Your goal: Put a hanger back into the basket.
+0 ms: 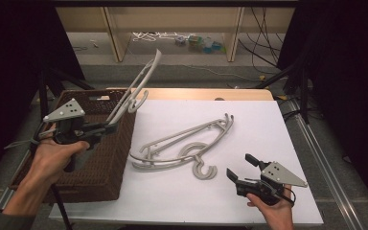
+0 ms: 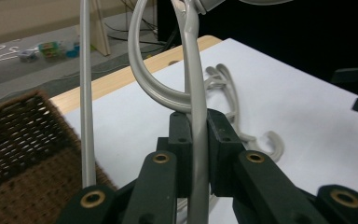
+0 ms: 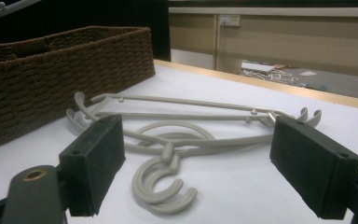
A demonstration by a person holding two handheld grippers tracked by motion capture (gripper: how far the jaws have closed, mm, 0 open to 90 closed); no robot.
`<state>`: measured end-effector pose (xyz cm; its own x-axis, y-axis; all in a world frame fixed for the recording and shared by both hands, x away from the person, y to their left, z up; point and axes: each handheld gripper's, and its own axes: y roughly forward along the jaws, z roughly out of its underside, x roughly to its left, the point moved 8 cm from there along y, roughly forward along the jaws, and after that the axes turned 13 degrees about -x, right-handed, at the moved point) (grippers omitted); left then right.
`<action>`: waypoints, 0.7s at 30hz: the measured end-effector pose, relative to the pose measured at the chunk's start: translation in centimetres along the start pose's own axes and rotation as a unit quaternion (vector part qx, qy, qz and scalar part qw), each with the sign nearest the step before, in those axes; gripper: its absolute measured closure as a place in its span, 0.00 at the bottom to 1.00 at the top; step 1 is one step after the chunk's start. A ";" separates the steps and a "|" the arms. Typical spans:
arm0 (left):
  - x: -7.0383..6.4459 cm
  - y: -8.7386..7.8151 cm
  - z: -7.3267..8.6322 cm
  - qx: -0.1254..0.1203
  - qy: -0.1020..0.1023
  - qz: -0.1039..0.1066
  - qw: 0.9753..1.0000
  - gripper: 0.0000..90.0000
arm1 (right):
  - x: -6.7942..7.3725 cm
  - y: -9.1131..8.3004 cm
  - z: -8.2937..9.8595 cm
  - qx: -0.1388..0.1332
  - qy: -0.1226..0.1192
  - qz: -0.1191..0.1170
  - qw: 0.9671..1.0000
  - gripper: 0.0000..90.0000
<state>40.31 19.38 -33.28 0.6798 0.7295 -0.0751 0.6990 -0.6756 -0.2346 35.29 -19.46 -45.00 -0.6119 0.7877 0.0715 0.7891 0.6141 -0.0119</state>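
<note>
Jaws of the left tool (image 1: pixel 110 125) clamp a grey hanger (image 1: pixel 136 88), which tilts up toward one o'clock above the wicker basket (image 1: pixel 98 158). At five o'clock on the white worktop (image 1: pixel 249 129), the right tool (image 1: pixel 242 166) gapes wide, gripping nothing, just beside the hanger pile (image 1: pixel 187 143).

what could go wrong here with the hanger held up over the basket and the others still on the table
The left gripper pinches the raised hanger on one thin arm near its end, so it may pivot or slip between the jaws. It also leans beyond the wicker basket toward the table, so a drop might miss. The hangers on the table lie interlocked; the open right gripper could drag both when lifting one.
</note>
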 end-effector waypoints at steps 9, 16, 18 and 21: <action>2.6 -1.9 1.8 0.015 0.018 -0.024 0.999 0.91 | -0.1 -0.1 0.1 0.005 -0.003 0.004 1.000 0.21; 4.2 -3.7 3.7 0.033 0.042 -0.043 0.998 0.91 | -0.1 -0.1 0.2 0.010 0.001 0.003 1.000 0.21; 4.4 -3.8 4.1 0.037 0.054 -0.038 0.997 0.91 | -0.1 0.0 0.2 0.005 0.003 0.002 1.000 0.21; 5.0 -4.3 5.0 0.053 0.072 -0.040 0.995 0.91 | -0.1 -0.1 0.2 0.011 -0.003 0.005 1.000 0.21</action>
<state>39.55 26.46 -37.51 0.6533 0.7522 0.0862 0.7297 -0.5952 -0.3366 35.32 -19.60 -45.25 -0.6045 0.7938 0.0662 0.7938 0.6073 -0.0337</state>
